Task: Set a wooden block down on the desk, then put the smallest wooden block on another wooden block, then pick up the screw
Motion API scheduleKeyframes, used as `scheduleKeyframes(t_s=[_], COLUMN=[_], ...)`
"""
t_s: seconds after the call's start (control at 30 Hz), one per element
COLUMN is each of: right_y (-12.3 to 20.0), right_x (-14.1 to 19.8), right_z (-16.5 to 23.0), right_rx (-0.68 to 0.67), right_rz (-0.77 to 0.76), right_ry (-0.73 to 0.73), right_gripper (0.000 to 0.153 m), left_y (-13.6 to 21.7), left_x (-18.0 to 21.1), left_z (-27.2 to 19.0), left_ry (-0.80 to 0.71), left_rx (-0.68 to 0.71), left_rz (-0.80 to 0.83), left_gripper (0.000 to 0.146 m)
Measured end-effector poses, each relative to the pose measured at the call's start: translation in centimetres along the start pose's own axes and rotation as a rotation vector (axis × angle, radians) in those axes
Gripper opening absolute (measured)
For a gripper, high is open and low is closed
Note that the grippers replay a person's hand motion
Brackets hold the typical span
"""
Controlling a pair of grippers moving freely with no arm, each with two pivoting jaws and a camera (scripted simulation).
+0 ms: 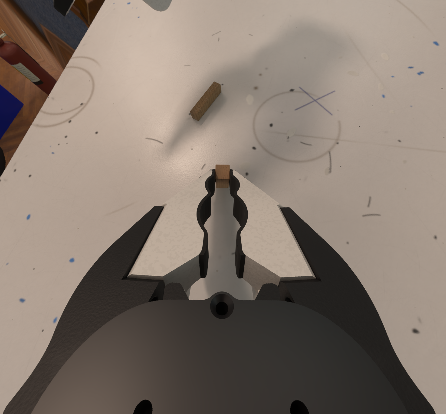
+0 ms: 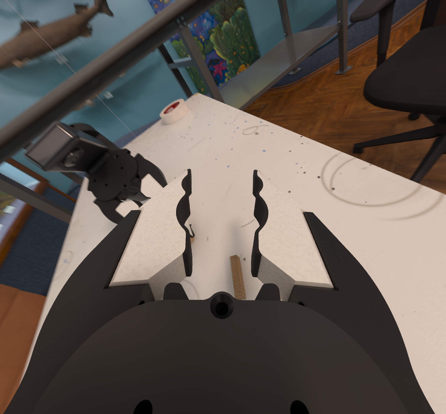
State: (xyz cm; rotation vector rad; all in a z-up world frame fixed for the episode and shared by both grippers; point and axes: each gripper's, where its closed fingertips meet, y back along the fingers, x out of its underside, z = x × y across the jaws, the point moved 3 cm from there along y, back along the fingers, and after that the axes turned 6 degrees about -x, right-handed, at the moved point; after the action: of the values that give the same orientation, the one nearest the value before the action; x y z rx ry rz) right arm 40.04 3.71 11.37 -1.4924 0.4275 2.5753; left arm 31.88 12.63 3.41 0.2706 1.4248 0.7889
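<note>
White desk (image 1: 313, 209), left gripper (image 1: 222, 173) pinching smallest wooden block (image 1: 222, 175)

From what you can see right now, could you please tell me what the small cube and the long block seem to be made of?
Small cube: pale, matte unfinished wood, faint grain, held in the left tongs. Long block: light wood too, with fine striped grain and a speckled end face; no gloss, likely unvarnished.

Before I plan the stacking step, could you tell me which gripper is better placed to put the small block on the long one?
Left. The left gripper is already shut on the small block, with the long block lying on the desk just ahead. The right gripper is open and empty.
</note>
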Motion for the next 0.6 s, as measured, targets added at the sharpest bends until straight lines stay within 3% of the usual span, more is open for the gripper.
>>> scheduleKeyframes(t_s=[0.17, 0.3, 0.33, 0.43, 0.53, 0.6], right_y=[0.4, 4.9, 7.1, 15.9, 26.4, 31.9], right_x=[1.5, 1.9, 2.2, 3.0, 4.4, 5.8], right_z=[0.0, 0.2, -0.3, -2.6, -5.5, -6.9], right_rx=[0.087, 0.202, 0.282, 0.551, 0.826, 0.924], right_rz=[0.060, -0.004, 0.005, 0.013, 0.051, 0.070], right_ry=[0.147, 0.105, 0.121, 0.146, 0.108, 0.047], right_gripper=[0.059, 0.061, 0.061, 0.060, 0.057, 0.051], left_y=[-0.2, -0.2, -0.1, 0.6, 2.4, 4.1], left_x=[0.2, 0.2, 0.1, -0.7, -1.9, -2.2], left_z=[0.2, 0.5, 0.7, 2.0, 5.1, 7.8], left_ry=[0.023, 0.049, 0.067, 0.193, 0.385, 0.522], left_rx=[-0.005, -0.008, -0.015, -0.042, -0.123, -0.196], left_rz=[0.028, 0.027, 0.018, -0.065, -0.227, -0.351], left_gripper=[0.011, 0.011, 0.011, 0.048, 0.056, 0.056])
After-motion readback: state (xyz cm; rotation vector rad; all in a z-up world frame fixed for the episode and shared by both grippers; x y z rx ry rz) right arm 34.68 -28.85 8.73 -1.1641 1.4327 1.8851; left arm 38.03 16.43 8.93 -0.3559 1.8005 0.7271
